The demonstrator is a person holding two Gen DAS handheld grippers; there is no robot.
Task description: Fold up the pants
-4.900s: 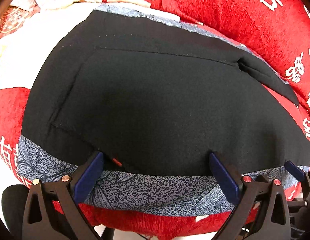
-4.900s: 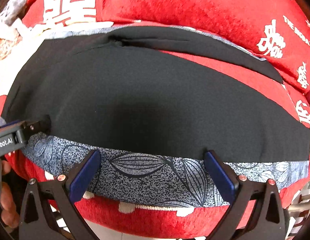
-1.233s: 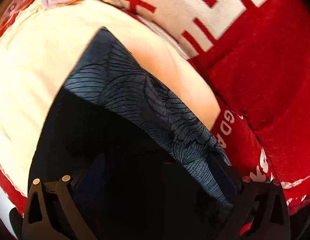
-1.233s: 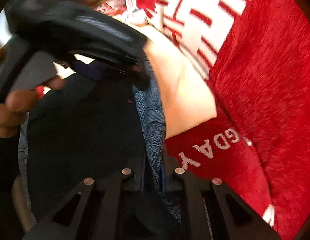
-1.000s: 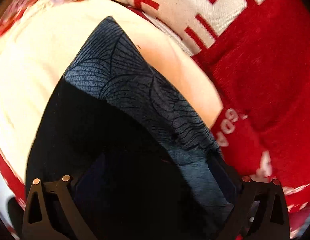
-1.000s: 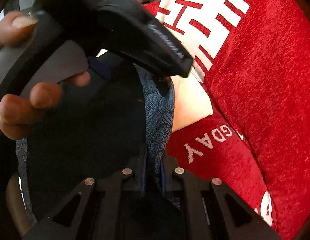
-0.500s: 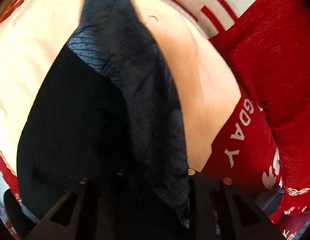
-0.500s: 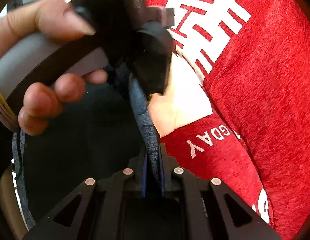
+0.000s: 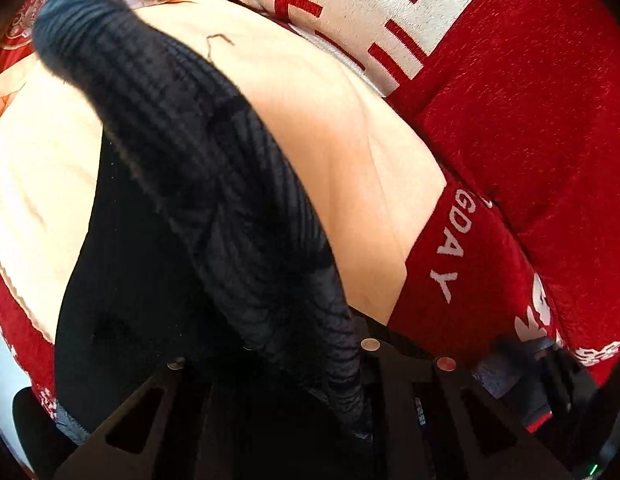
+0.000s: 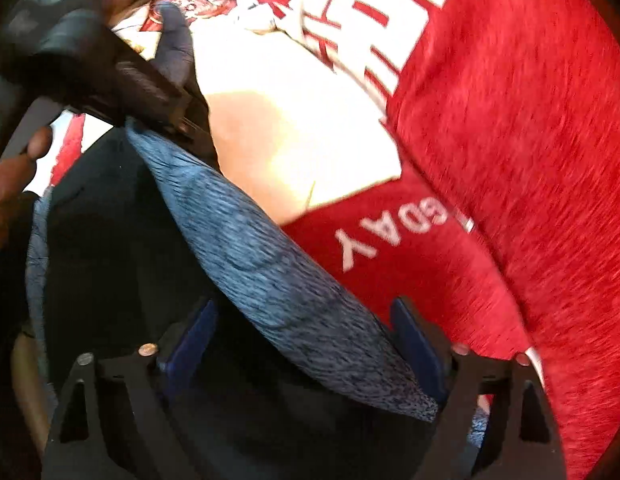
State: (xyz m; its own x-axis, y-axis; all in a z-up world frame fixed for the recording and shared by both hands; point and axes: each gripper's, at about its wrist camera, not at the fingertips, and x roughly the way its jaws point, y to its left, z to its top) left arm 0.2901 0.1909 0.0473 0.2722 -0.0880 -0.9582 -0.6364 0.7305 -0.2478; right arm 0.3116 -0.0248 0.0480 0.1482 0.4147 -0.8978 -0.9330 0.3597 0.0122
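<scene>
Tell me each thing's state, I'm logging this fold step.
Black pants with grey-blue leaf-print waistband: partly folded, one edge lifted off the red-and-cream bedspread.
Left claw: shut on the waistband.
Right claw: opening, waistband between its blue pads.

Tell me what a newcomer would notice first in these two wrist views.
The red blanket with big white characters fills the right side of both views, with a cream patch beside it. Across it runs the black pants with their grey-blue patterned band lifted into a ridge. The left tool is shut on that band, while the right tool is opening with the band between its blue pads.
</scene>
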